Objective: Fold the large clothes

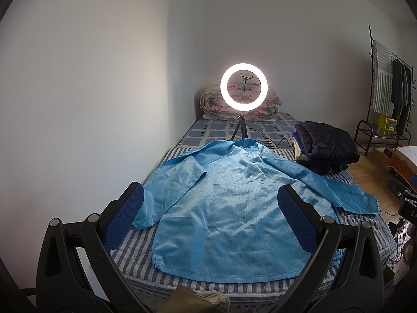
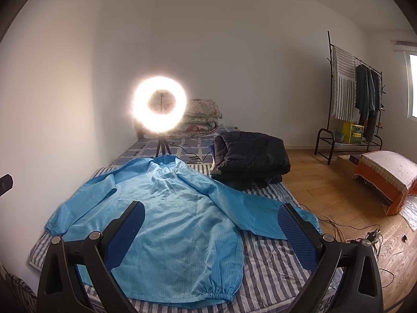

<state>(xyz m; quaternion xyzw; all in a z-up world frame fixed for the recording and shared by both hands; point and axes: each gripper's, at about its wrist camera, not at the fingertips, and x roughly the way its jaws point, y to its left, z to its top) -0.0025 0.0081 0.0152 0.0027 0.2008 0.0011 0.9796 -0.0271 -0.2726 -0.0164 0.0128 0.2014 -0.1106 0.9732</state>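
Note:
A large light blue jacket [image 1: 221, 208] lies spread flat on the striped bed [image 1: 130, 245], collar toward the far end and both sleeves out to the sides. It also shows in the right wrist view [image 2: 169, 221]. My left gripper [image 1: 211, 195] is open and empty, held above the jacket's lower half. My right gripper [image 2: 211, 211] is open and empty, above the jacket's right side, near the right sleeve [image 2: 260, 214].
A lit ring light [image 1: 243, 90] on a tripod stands on the bed behind the collar. A pile of dark folded clothes [image 1: 325, 148] sits at the bed's right side. A folded floral quilt [image 1: 260, 104] lies at the far end. A clothes rack [image 2: 351, 104] and cables [image 2: 365, 234] are on the floor to the right.

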